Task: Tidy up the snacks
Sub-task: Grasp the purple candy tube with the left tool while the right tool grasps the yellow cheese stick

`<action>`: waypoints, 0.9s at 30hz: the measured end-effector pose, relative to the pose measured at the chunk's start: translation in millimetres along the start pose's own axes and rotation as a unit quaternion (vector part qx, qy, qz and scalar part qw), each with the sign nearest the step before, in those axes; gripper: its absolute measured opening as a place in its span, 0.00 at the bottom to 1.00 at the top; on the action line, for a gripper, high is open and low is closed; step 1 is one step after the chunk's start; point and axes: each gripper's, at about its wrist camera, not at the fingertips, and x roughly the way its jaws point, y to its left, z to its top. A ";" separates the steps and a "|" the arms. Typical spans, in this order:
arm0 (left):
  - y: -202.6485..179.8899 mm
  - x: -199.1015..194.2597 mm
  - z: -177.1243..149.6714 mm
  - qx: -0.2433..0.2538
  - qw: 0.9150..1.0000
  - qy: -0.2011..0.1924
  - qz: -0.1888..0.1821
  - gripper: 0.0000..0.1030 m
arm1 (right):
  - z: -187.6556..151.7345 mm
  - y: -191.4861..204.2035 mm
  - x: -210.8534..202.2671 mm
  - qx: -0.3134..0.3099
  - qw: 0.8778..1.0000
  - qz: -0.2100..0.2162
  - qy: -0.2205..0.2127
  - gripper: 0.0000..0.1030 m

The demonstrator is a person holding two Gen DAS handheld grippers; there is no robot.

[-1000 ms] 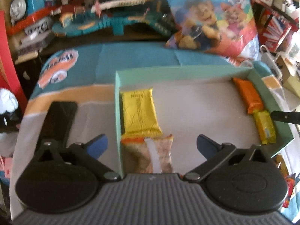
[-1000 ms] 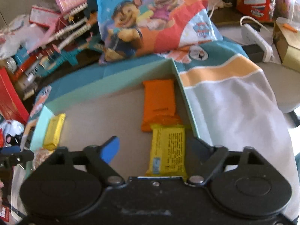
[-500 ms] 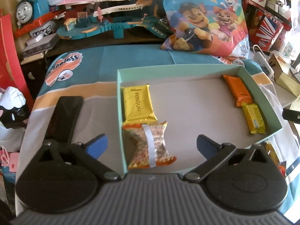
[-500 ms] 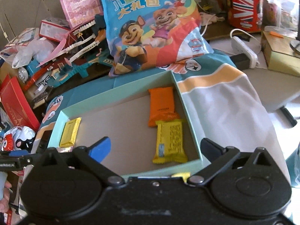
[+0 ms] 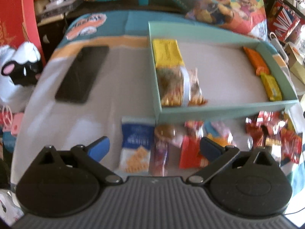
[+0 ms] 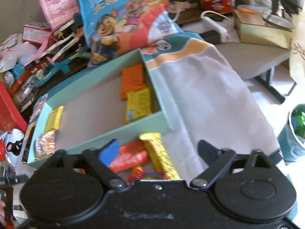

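A mint-green tray (image 5: pixel 219 112) holds a yellow pack (image 5: pixel 166 52), a clear bag of snacks (image 5: pixel 179 87), an orange pack (image 5: pixel 256 60) and a small yellow pack (image 5: pixel 270 86). Loose snacks lie in front of it. My left gripper (image 5: pixel 155 148) hangs open above a blue-and-white cracker pack (image 5: pixel 136 148) and a red pack (image 5: pixel 190 150). My right gripper (image 6: pixel 158 150) is closing over a gold bar (image 6: pixel 158 152) and a red pack (image 6: pixel 129 158). Its pads touch neither. The same tray (image 6: pixel 114 133) shows beyond its fingers.
A black phone (image 5: pixel 82 74) lies on the cloth left of the tray. More red-wrapped snacks (image 5: pixel 272 133) sit at the right. A cartoon bag (image 6: pixel 122 19) and toy track (image 6: pixel 63 43) stand behind. A plush toy (image 5: pixel 19 66) is left; a teal bin (image 6: pixel 293 133) stands right of the table.
Both grippers have drawn back from the tray, and the loose snacks in front of it have come into view. The right jaws stand narrower than half a second ago.
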 end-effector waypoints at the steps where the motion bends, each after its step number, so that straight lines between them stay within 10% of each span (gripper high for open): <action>1: 0.0 2.5 -4.8 0.002 1.000 0.003 -0.002 0.89 | -1.1 -3.2 -0.2 0.002 1.000 -0.006 0.000 0.72; 5: -2.1 9.0 -14.5 0.007 1.000 0.010 -0.012 0.69 | -5.3 -6.9 2.6 -0.006 1.000 -0.019 0.009 0.49; 9: -9.8 11.7 -17.4 0.028 0.999 0.017 -0.033 0.22 | -11.0 -0.4 19.1 -0.035 0.998 -0.033 0.031 0.37; 18: -12.9 24.5 -20.7 0.032 0.998 0.036 -0.036 0.29 | -28.5 24.9 42.7 -0.073 0.995 -0.024 0.066 0.29; 23: -19.6 35.6 -16.7 0.041 0.998 0.044 -0.024 0.52 | -29.6 28.3 46.3 -0.083 0.994 -0.031 0.056 0.21; 25: -20.5 34.6 -16.0 0.045 0.998 0.043 -0.022 0.13 | -27.8 23.1 47.3 -0.075 0.995 -0.036 0.052 0.21; 27: -19.9 33.2 -16.8 0.046 0.998 0.047 -0.022 0.12 | -27.4 18.4 46.6 -0.068 0.996 -0.031 0.050 0.20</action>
